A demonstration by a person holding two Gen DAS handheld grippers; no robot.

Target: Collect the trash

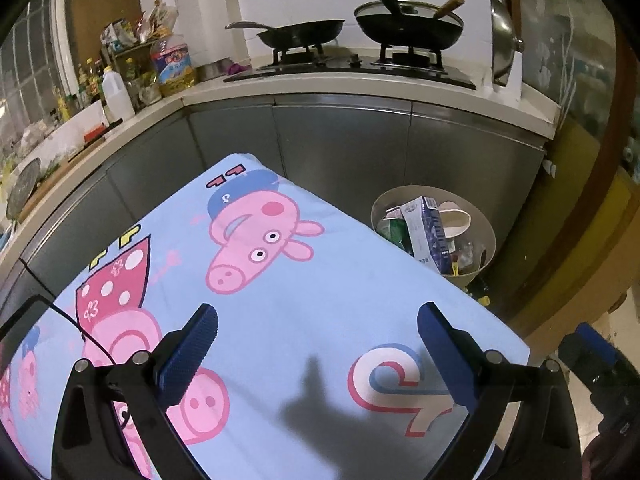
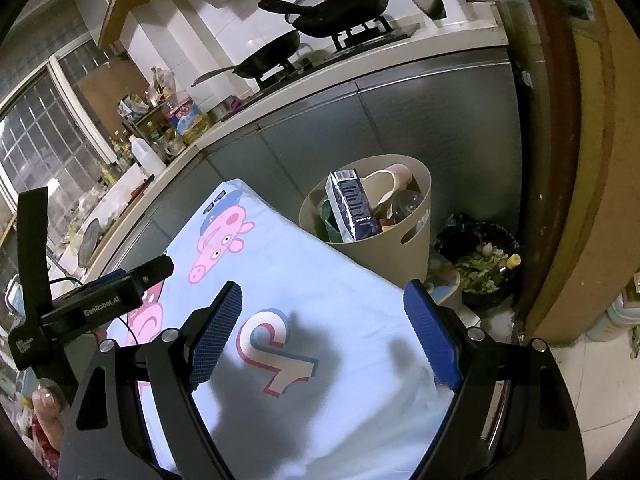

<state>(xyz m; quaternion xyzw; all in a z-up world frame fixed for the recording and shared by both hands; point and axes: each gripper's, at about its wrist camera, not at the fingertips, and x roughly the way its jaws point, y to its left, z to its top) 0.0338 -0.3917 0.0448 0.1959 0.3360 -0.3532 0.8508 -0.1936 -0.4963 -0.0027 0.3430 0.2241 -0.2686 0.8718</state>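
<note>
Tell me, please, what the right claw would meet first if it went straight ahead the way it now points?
Most likely the cartoon-print cloth: the open right claw looks down along it and holds nothing. Beyond the cloth's far edge stands the beige trash bin, but depth is hard to judge in this fisheye view.

You have two black pans (image 1: pixel 304 32) on the stove, one beige trash bin (image 2: pixel 416 236) holding one blue carton (image 2: pixel 352 204) and perhaps one clear bottle (image 2: pixel 406 202), one black bin (image 2: pixel 480 264) of scraps, and one cartoon-printed cloth (image 1: pixel 280 320).
</note>
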